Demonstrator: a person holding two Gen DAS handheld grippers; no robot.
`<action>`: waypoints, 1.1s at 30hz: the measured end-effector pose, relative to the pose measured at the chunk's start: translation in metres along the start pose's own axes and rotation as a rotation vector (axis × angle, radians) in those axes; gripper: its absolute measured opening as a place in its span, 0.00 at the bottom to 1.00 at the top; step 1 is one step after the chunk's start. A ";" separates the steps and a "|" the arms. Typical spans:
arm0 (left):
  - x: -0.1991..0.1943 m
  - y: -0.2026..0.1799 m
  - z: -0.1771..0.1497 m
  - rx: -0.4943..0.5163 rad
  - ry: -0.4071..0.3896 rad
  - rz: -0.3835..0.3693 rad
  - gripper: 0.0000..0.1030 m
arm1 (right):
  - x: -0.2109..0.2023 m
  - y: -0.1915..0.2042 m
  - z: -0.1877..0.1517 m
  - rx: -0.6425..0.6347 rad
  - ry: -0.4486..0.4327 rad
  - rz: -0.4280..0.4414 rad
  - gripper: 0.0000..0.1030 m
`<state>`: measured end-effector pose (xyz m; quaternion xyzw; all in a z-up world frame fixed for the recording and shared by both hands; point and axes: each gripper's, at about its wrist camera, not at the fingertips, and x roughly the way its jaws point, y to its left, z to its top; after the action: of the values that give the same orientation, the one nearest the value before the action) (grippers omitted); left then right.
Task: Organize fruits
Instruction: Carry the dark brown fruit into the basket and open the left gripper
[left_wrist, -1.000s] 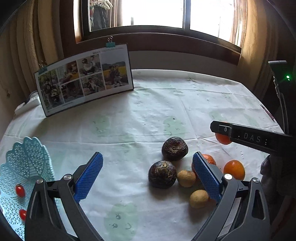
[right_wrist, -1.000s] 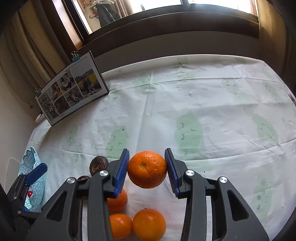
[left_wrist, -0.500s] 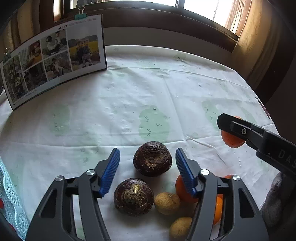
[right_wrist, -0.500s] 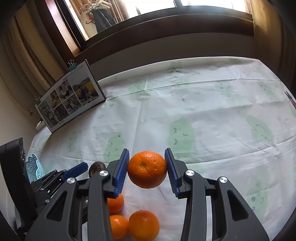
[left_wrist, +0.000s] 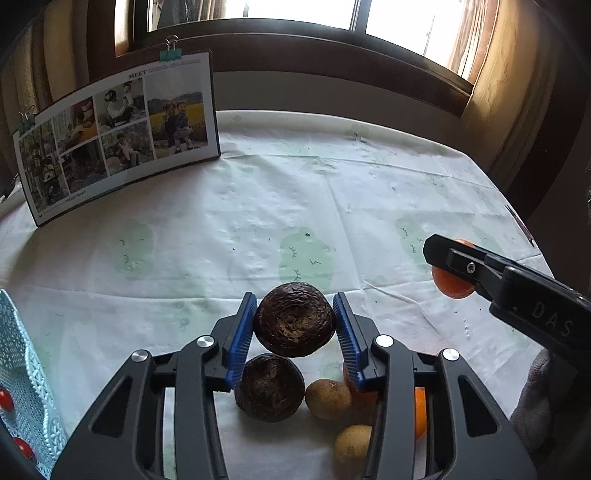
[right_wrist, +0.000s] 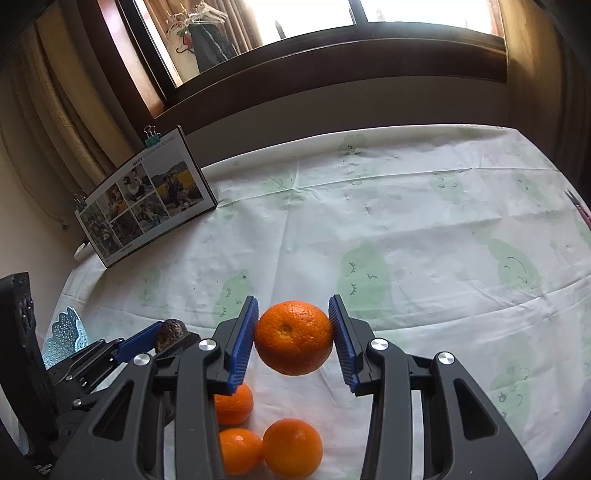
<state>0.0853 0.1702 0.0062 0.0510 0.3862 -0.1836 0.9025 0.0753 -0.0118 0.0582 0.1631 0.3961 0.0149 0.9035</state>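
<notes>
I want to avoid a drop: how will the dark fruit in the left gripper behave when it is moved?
The dark fruit is round, so it would probably roll if released on the flat cloth. Its wrinkled skin likely grips the ribbed pads well. The left gripper clamps it at its widest part, which seems secure.

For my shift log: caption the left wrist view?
Left claw grips a dark wrinkled fruit above the tablecloth; right claw holds an orange.

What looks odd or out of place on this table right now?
Nothing is spilled or damaged. The photo board stands among the fruit work, and both dark fruits look wrinkled, perhaps overripe.
</notes>
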 end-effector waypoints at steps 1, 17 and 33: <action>-0.007 0.002 0.000 -0.006 -0.019 0.009 0.43 | -0.001 0.001 0.000 -0.002 -0.003 0.003 0.39; -0.095 0.053 -0.012 -0.106 -0.248 0.198 0.43 | -0.010 0.013 -0.004 -0.033 -0.033 0.031 0.39; -0.141 0.149 -0.069 -0.286 -0.262 0.387 0.43 | -0.010 0.040 -0.020 -0.097 -0.019 0.068 0.39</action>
<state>0.0042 0.3660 0.0519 -0.0282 0.2711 0.0438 0.9611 0.0584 0.0300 0.0652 0.1325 0.3805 0.0634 0.9130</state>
